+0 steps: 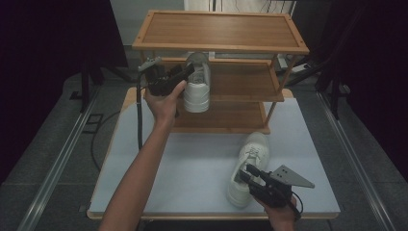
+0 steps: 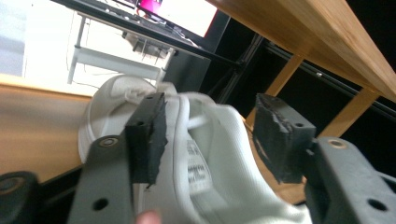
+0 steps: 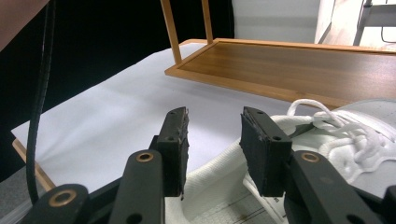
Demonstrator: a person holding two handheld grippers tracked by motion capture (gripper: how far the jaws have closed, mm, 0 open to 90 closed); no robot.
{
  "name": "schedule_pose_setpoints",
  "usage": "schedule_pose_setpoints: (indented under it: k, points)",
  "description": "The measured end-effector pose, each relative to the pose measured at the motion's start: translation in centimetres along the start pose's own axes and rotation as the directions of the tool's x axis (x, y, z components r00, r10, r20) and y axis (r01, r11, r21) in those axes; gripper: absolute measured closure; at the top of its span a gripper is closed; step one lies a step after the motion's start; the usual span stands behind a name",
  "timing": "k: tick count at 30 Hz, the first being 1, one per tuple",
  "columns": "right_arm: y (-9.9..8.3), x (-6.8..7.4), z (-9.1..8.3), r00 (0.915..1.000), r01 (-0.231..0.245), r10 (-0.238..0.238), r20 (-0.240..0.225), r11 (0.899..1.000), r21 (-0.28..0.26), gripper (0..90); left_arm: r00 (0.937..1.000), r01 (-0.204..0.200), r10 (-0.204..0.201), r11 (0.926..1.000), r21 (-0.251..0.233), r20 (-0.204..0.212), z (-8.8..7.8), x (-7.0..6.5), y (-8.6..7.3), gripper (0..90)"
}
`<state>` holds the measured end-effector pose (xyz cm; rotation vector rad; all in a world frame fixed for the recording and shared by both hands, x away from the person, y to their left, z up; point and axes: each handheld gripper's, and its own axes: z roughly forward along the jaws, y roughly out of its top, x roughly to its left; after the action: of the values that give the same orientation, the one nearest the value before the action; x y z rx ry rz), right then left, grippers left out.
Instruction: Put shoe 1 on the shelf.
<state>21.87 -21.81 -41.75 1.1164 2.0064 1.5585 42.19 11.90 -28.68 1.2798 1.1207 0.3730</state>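
Shoe (image 1: 197, 91) (image 2: 205, 168), white, on the middle shelf of a 3-tier wooden rack (image 1: 221, 29), heel end jutting past the shelf's front edge toward the person. Left tongs (image 1: 190, 72) (image 2: 210, 135) straddling that heel end, spread wide and released: 1 pad right against the collar, the other standing off with a dark gap beside it. Left hand (image 1: 166, 103) wrapped around the tongs' body, black cable (image 1: 139, 115) hanging down from it.

Second white shoe (image 1: 248, 159) (image 3: 355, 135) flat on the tabletop (image 1: 192, 183) (image 3: 116, 121), toe toward the rack, laces loose. Right tongs (image 1: 248, 173) (image 3: 215, 144) poised at its heel, partly parted, nothing pinched between the pads; heel rim just under and beyond them. Grey 3-cornered plate (image 1: 291, 178) on top, right hand (image 1: 281, 216) at the bottom edge.

Hard to make out: first shoe smeared by blur in the left gripper view, lower part cut off by the frame. Contact between right tongs and heel rim impossible to tell. Second shoe's heel hidden under the right tongs in the high view.

Tabletop pale blue-grey with a wooden rim, rack standing at its far end, bottom shelf (image 3: 289, 63) low over the surface. Grey floor (image 1: 48, 159) around, dark curtains on both sides, bright screen (image 2: 182, 11) behind the rack.
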Motion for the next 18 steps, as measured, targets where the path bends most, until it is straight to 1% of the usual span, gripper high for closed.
schedule_pose_setpoints:
  k: [4,6,7,11,14,16,18]
  points:
    - [0.0,0.1,0.1,1.0000,0.006,-0.006,-0.001,1.000,0.003,61.0,0.9995,-0.021,0.021,0.9998,-0.001,0.024,-1.6,-0.2,-0.9,57.5]
    - [0.0,0.1,0.1,1.0000,0.004,-0.004,-0.001,1.000,0.002,61.0,0.9984,-0.019,0.019,0.9998,0.002,0.054,-2.2,-0.3,-1.2,60.5]
    - [0.0,0.2,0.1,1.0000,0.003,-0.003,-0.002,1.000,0.002,61.0,0.9978,-0.021,0.021,0.9998,0.001,0.063,-2.5,-0.3,-1.4,61.7]
    - [-0.1,0.3,0.2,1.0000,0.007,-0.006,-0.004,1.000,0.005,60.9,0.9944,-0.047,0.047,0.9989,0.000,0.095,-3.9,-0.5,-2.1,69.0]
    - [-0.1,0.5,0.3,0.9999,0.011,-0.011,-0.007,1.000,0.009,60.8,0.9896,-0.073,0.071,0.9972,0.014,0.125,-4.5,-0.9,-2.8,75.9]
    - [-0.1,0.5,0.3,0.9999,0.012,-0.011,-0.008,1.000,0.009,60.8,0.9851,-0.099,0.093,0.9944,0.035,0.145,-4.6,-1.3,-3.4,78.4]
    - [-0.1,0.5,0.3,0.9999,0.011,-0.011,-0.006,1.000,0.009,60.9,0.9817,-0.113,0.102,0.9920,0.056,0.161,-4.3,-1.6,-4.0,80.0]
